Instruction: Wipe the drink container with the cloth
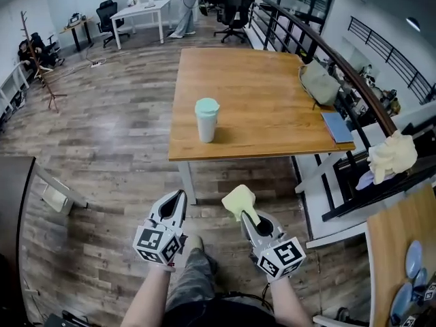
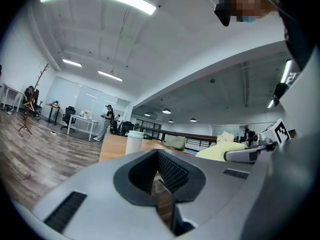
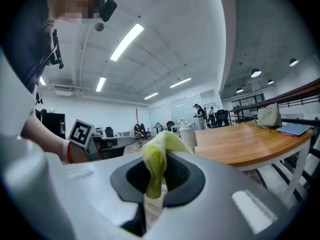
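A pale drink cup with a mint-green lid (image 1: 206,119) stands upright near the front left edge of the wooden table (image 1: 272,107). The same cup (image 2: 134,142) shows small in the left gripper view and again (image 3: 187,135) in the right gripper view. My right gripper (image 1: 246,216) is shut on a yellow cloth (image 1: 239,201), which sticks out of its jaws (image 3: 156,160). My left gripper (image 1: 174,208) is shut with nothing in it. Both grippers hang over the floor, short of the table's near edge, pointing level toward it.
A beige bag (image 1: 319,82) and a blue notebook (image 1: 337,127) lie at the table's right side, next to a dark railing (image 1: 340,60). Another yellow cloth (image 1: 392,157) sits on a rack at right. Far back are desks, chairs and a person (image 1: 187,5).
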Motion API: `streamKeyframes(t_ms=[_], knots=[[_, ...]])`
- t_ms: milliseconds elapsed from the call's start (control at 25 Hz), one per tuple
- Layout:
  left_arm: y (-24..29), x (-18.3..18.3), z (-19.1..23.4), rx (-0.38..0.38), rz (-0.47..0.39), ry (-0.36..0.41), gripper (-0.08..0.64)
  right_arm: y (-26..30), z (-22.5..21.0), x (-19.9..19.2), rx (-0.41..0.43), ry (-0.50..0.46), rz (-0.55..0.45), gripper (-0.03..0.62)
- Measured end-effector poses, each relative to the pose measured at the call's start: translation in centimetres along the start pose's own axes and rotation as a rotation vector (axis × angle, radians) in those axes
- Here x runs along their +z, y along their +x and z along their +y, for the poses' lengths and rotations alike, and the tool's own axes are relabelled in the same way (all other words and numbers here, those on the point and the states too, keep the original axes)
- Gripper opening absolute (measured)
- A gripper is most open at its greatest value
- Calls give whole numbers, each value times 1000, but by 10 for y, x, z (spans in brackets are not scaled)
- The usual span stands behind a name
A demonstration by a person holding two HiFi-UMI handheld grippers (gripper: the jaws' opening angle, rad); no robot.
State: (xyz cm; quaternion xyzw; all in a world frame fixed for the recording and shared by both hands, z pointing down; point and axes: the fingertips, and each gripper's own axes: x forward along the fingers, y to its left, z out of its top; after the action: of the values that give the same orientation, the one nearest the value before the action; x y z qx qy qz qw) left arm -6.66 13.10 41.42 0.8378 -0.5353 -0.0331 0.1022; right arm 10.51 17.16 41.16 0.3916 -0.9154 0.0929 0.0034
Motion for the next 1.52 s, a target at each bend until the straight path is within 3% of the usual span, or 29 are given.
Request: streamKeyframes(t_ms=[240,440,1040,1280,1520], knots=[[69,14,14,-101,16,5,-3,52,-35,11,-32,1,14,23],[106,10,42,-128,49,-23,-3,90,-56,9,-66,41,28,23],[191,13,81,-247,80,2,-1,171,-99,5,-141,79,55,23],[214,7,95,-225,86,9,104,191,-108,2,-119,81,64,23],[242,4,94,-226,103,39,293,209,-135,-2,-94,83,77,23]])
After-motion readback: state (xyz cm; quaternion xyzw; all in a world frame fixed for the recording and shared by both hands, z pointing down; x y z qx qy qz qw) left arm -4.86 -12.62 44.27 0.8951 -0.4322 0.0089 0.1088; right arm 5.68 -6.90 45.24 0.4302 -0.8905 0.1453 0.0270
